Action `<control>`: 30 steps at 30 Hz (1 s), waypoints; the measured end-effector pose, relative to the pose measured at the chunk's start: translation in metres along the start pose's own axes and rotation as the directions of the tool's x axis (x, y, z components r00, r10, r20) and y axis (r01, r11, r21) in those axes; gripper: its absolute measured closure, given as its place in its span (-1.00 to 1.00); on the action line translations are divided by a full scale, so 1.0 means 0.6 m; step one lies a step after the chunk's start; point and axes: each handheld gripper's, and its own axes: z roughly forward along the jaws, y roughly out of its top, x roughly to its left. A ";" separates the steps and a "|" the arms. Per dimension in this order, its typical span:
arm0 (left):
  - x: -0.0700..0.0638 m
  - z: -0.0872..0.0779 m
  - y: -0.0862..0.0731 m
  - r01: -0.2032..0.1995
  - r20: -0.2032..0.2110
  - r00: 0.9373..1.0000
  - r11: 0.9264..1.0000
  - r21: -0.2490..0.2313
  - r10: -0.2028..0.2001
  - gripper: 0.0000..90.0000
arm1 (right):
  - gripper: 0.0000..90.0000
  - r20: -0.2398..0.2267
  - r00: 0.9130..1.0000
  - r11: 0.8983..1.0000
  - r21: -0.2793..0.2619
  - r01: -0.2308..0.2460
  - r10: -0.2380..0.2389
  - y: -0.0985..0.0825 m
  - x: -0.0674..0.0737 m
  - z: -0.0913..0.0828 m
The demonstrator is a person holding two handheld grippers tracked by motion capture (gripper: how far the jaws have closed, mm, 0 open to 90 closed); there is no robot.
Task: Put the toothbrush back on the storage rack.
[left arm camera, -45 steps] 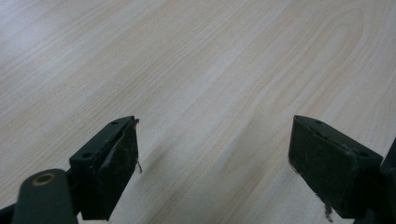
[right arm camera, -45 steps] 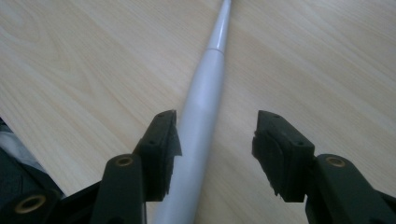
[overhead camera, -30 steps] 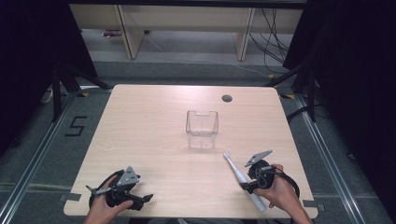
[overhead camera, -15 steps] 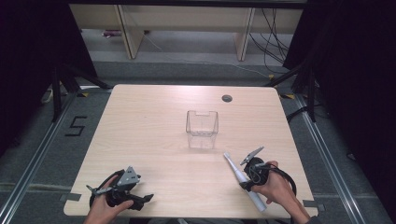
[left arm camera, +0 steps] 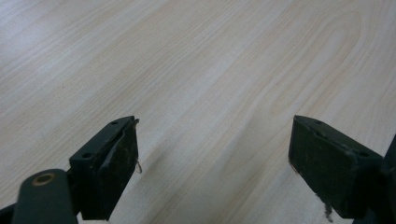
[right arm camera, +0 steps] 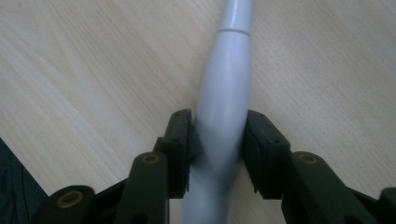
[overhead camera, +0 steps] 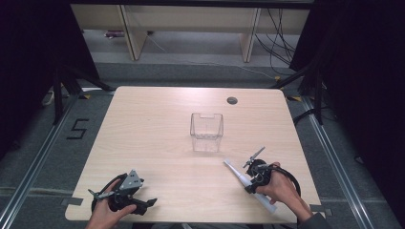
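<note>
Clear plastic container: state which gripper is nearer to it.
Right. The right gripper, shut on a white toothbrush, sits just in front and to the right of the clear container. The left gripper, open, is at the near left edge, much farther away.

- On my surface (overhead camera: 157,129) the open container (overhead camera: 207,131) stands near the middle.
- The long handled tool (overhead camera: 248,183) lies nearer me, right of the container, between my right gripper's (overhead camera: 252,177) fingers (right arm camera: 180,149).
- My left gripper (overhead camera: 125,193) sits at the near left edge, well apart.
</note>
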 end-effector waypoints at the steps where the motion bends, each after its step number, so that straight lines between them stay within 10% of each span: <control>1: 0.001 0.000 0.000 -0.006 -0.001 1.000 1.000 0.004 0.006 -0.65 | 0.46 0.001 1.000 1.000 0.012 0.010 -0.010 0.002 -0.002 -0.001; 13: 0.000 -0.001 0.000 -0.003 0.000 1.000 1.000 0.000 0.003 -0.65 | 0.47 0.025 1.000 0.994 0.105 0.011 -0.014 0.020 0.004 0.001; 30: 0.000 -0.001 0.001 -0.006 -0.001 1.000 1.000 -0.001 0.006 -0.65 | 0.48 0.094 0.986 0.977 0.181 0.116 -0.135 0.029 0.015 0.005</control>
